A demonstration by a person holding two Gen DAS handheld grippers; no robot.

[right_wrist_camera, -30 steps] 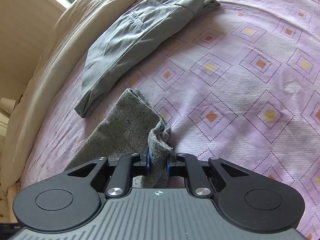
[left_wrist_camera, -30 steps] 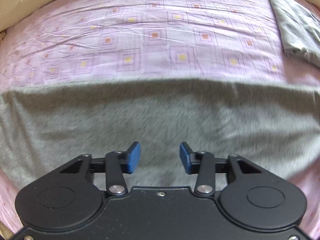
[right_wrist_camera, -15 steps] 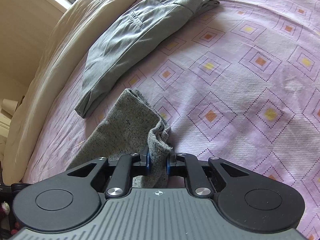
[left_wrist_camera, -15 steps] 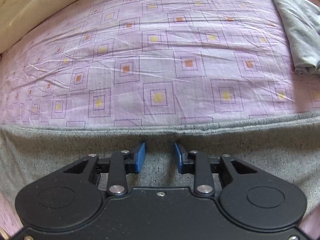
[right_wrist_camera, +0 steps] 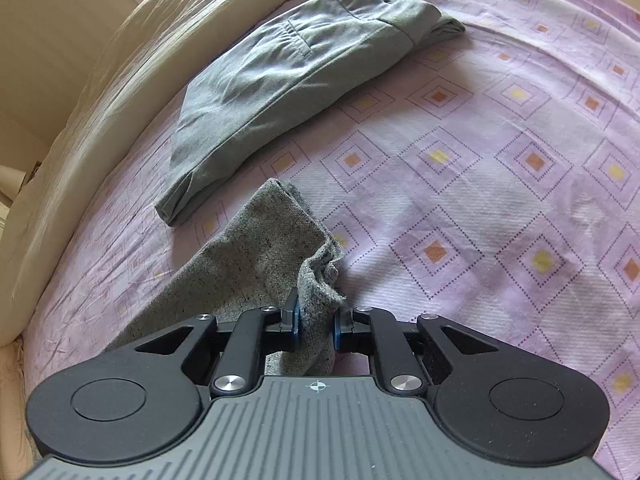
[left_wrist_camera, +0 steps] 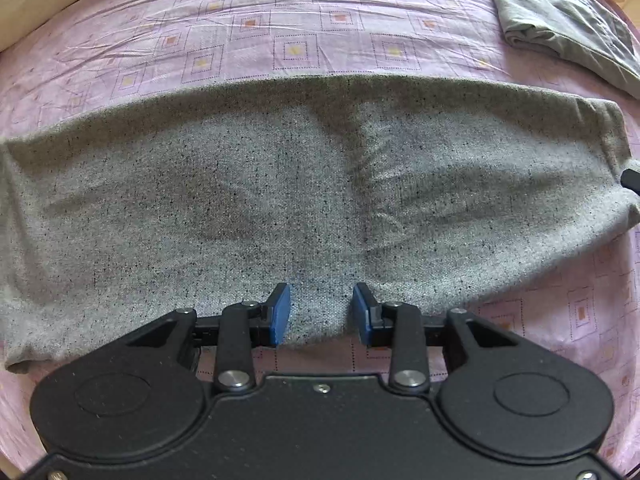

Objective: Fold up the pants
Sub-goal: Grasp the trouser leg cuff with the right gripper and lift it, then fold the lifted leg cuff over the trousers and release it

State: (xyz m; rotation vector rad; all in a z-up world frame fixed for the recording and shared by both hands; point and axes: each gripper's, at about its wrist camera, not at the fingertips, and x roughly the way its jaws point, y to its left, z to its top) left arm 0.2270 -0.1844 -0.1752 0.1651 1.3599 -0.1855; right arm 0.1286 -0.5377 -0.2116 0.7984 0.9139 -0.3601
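Lying flat across the bed [left_wrist_camera: 360,32], the speckled grey pants [left_wrist_camera: 320,184] form one long doubled band, lightly wrinkled; crosswise folds remain, by my judgement. The left tool [left_wrist_camera: 319,314] is opening astride the pants' near edge. The right tool [right_wrist_camera: 316,322] grips one bunched end.
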